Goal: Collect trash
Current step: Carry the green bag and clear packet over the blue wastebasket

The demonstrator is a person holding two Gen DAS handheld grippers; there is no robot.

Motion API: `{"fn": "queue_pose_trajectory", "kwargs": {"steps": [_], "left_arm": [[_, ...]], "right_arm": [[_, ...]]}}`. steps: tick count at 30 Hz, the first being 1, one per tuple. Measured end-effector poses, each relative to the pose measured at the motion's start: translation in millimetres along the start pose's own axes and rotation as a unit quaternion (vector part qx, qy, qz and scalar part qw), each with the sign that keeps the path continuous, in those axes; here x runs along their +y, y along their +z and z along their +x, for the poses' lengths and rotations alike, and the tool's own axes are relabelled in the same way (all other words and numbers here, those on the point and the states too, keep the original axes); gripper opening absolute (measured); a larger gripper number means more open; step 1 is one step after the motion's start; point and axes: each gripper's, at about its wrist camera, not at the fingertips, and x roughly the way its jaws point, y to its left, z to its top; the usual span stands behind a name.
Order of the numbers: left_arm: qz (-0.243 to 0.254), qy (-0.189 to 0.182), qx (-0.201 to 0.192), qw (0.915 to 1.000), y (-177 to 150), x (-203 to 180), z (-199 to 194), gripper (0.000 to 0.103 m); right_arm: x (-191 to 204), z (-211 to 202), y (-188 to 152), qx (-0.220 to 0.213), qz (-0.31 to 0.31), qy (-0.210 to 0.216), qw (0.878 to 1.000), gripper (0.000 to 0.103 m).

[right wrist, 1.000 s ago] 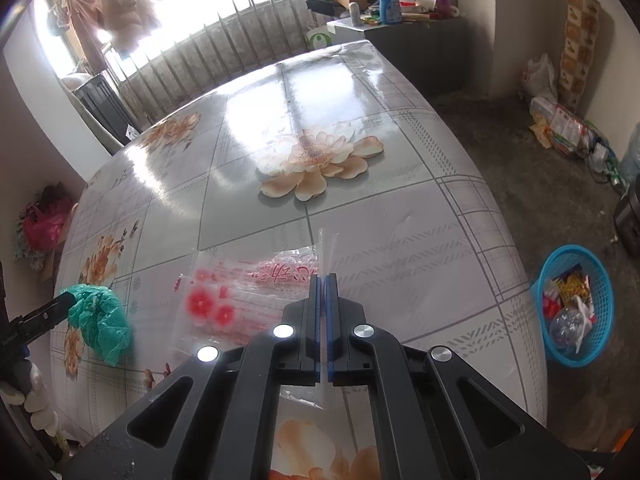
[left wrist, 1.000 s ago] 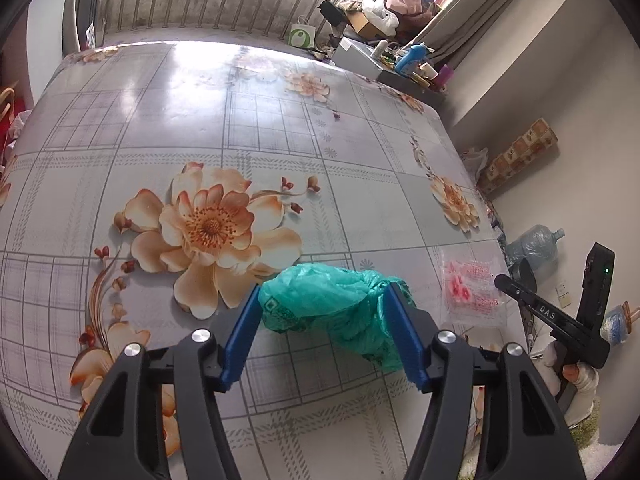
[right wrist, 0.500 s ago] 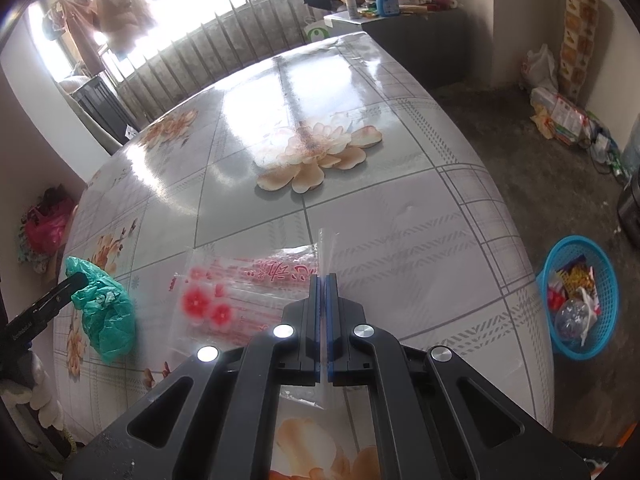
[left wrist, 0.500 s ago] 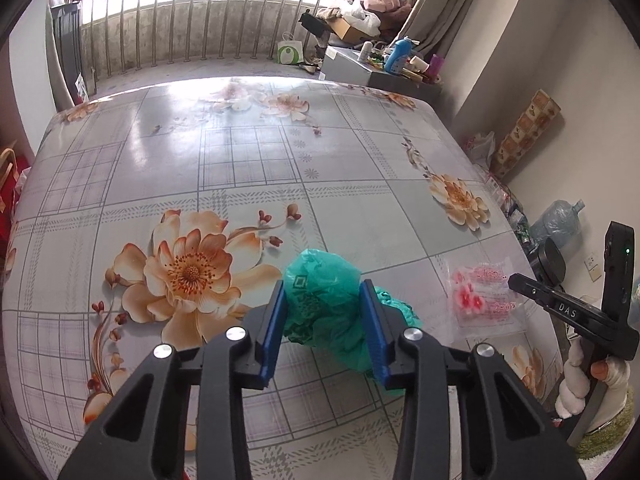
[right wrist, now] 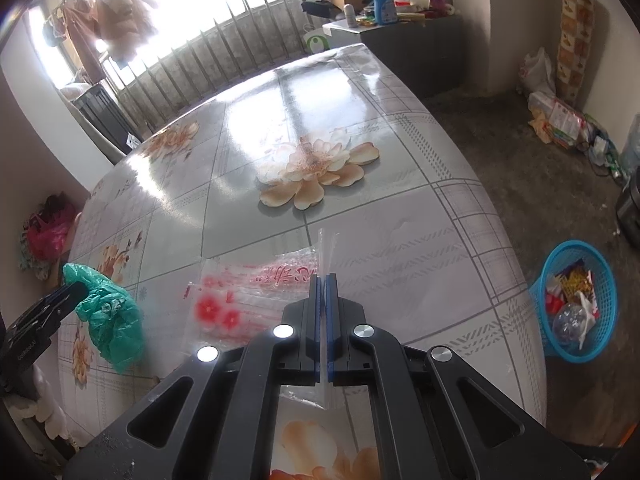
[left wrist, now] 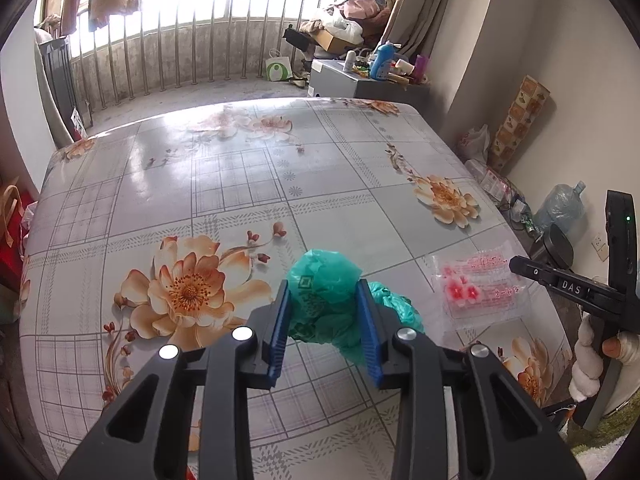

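My left gripper is shut on a crumpled green plastic bag and holds it above the flowered table; the bag also shows in the right wrist view. My right gripper is shut on the edge of a clear plastic wrapper with red flowers, which hangs over the table; the wrapper also shows in the left wrist view. A blue trash basket with trash in it stands on the floor to the right of the table.
A cabinet with bottles stands beyond the table's far end by the railing. Bags and a printed box lie along the right wall. A water jug stands on the floor right of the table.
My left gripper has closed on the green bag and lifted it off the table. My right gripper has risen a little with the wrapper still pinched.
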Motion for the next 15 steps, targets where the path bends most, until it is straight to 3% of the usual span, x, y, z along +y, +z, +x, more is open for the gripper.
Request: {"fn": "queue_pose_trajectory", "kwargs": {"steps": [15], "left_arm": [[0.050,-0.023,-0.046,0.9974,20,-33,-33,0.030]], "right_arm": [[-29,-50,6,-0.070,0.036,-0.003,0.997,0.000]]}}
